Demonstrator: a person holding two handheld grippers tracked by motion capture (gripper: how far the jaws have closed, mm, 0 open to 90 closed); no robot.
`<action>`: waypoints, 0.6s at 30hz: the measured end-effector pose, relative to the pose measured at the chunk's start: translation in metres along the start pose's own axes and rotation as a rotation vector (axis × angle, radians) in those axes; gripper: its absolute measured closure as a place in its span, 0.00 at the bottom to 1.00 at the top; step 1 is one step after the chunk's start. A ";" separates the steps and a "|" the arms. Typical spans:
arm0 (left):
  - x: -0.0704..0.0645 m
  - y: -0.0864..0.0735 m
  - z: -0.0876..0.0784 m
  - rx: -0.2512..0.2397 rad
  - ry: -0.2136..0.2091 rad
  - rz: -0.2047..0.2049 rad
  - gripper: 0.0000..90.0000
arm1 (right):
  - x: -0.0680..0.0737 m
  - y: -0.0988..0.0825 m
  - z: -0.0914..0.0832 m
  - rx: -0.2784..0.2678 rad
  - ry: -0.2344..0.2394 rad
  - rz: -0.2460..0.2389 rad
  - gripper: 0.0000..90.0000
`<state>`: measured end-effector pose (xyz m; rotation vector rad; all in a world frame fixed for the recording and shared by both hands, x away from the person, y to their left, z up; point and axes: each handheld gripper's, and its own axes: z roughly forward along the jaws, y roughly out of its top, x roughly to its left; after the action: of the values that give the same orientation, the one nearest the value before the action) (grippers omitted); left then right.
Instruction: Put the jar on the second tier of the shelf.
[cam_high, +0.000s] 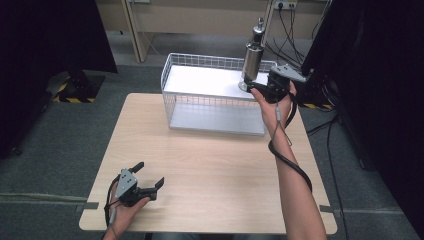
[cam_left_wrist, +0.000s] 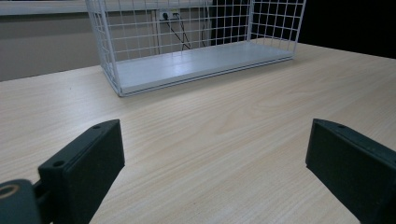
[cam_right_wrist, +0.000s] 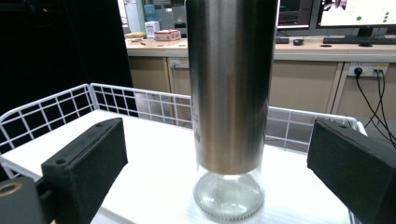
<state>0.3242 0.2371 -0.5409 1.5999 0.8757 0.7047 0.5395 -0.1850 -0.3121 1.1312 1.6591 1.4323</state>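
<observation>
A tall steel bottle (cam_high: 253, 59) with a clear glass base stands upright on the white floor of a wire basket (cam_high: 215, 107), at its far right corner. My right gripper (cam_high: 255, 86) is open at the bottle's foot, reaching in over the basket's right end. In the right gripper view the bottle (cam_right_wrist: 231, 93) rises between the two jaws of the right gripper (cam_right_wrist: 217, 135), with a gap on each side. My left gripper (cam_high: 150, 173) rests open on the table near the front left, with nothing in it. In its own view, the left gripper (cam_left_wrist: 215, 135) faces the basket (cam_left_wrist: 187, 65) across bare wood.
The basket sits at the back middle of the light wooden table (cam_high: 210, 170). Dark screens stand to both sides, and cables (cam_high: 295, 30) hang behind the table at the right. A desk with monitors (cam_right_wrist: 355, 14) lies beyond the basket rim (cam_right_wrist: 46, 109).
</observation>
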 end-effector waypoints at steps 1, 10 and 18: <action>0.000 0.000 0.000 0.000 0.000 0.000 0.05 | 0.000 -0.001 -0.001 0.000 0.003 -0.001 0.06; 0.000 0.000 0.000 0.001 0.001 0.001 0.05 | 0.003 -0.009 -0.012 -0.005 0.019 -0.012 0.05; -0.001 0.000 0.000 0.002 0.003 0.003 0.05 | 0.005 -0.017 -0.021 0.000 0.033 -0.021 0.05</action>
<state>0.3241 0.2366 -0.5409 1.6026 0.8762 0.7084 0.5156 -0.1892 -0.3251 1.0925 1.6881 1.4449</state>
